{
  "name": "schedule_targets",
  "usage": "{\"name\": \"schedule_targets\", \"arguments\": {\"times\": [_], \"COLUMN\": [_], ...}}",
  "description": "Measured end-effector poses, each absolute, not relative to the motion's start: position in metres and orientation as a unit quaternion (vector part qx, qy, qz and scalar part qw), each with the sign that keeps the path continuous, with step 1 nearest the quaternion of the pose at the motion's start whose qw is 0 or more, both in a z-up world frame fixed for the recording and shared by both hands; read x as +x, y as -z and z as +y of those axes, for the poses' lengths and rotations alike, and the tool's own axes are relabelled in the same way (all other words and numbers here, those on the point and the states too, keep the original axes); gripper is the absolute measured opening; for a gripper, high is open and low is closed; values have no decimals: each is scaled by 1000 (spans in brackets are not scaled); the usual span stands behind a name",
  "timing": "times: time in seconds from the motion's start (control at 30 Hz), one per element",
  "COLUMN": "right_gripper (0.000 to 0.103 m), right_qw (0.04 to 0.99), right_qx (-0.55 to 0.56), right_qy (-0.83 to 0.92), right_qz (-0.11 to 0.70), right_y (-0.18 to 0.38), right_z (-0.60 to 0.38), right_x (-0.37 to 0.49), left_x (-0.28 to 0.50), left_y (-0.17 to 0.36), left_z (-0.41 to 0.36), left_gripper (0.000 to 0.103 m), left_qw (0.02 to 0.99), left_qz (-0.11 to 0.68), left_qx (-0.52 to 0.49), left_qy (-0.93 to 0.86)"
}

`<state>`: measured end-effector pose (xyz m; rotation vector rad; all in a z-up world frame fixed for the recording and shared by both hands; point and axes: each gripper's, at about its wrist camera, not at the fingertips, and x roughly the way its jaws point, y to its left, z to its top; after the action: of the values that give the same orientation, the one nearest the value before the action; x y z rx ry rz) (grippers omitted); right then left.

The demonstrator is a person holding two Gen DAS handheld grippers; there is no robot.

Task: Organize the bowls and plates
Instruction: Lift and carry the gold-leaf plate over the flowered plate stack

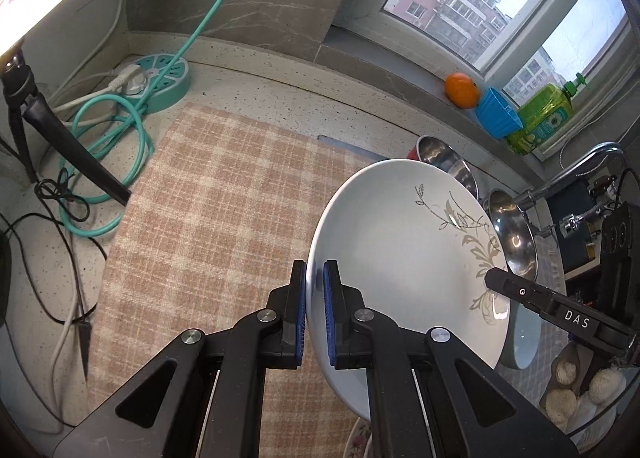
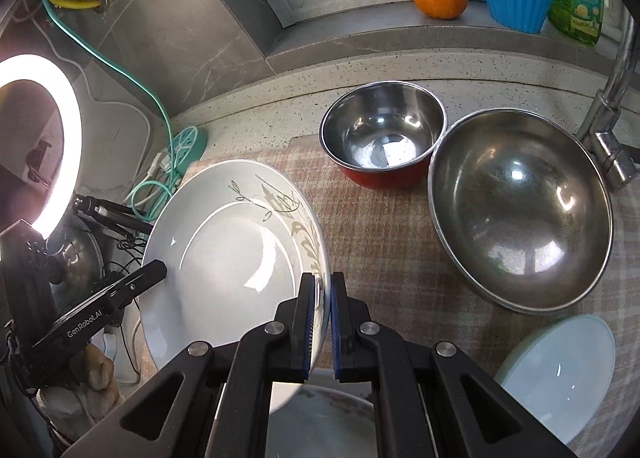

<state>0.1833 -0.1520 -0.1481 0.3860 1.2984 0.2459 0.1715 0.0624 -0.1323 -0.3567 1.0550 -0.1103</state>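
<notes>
Your left tongs (image 1: 315, 310) and right tongs (image 2: 321, 322) are clamped on opposite rims of the white plate (image 1: 400, 250), at nine and three o'clock. Uneven lifting could tip it onto the large steel bowl (image 2: 520, 209).

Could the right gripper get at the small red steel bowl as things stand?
Probably not yet. The right gripper is shut on the rim of the white plate, which the left gripper also holds. The path over the checked mat to the red bowl looks clear, once the plate is put down.

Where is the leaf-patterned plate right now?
The white plate is held by opposite rims in both grippers' jaws, tilted above the checked mat, left of the steel bowls in the right wrist view.
</notes>
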Motion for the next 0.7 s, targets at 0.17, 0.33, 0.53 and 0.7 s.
{"name": "schedule_targets", "arguments": {"times": [0.17,0.33,0.53,0.7], "right_gripper": [7,7,7,7], "right_qw": [772,774,772,771], "right_qx": [179,181,184,188], "right_qy": [-115,-114,-111,-107], "right_qz": [599,596,598,599], "right_y": [141,136,134,134], "right_z": [-157,-166,-178,-186], "right_x": [163,143,121,104], "left_x": [154,138,122,109], "left_y": [126,123,121,120], "left_z": [51,41,29,19], "left_gripper": [6,6,6,6], "left_qw": [848,848,846,846], "left_qz": [500,501,504,507], "left_qx": [-165,-161,-158,-149], "left_qy": [58,64,72,78]}}
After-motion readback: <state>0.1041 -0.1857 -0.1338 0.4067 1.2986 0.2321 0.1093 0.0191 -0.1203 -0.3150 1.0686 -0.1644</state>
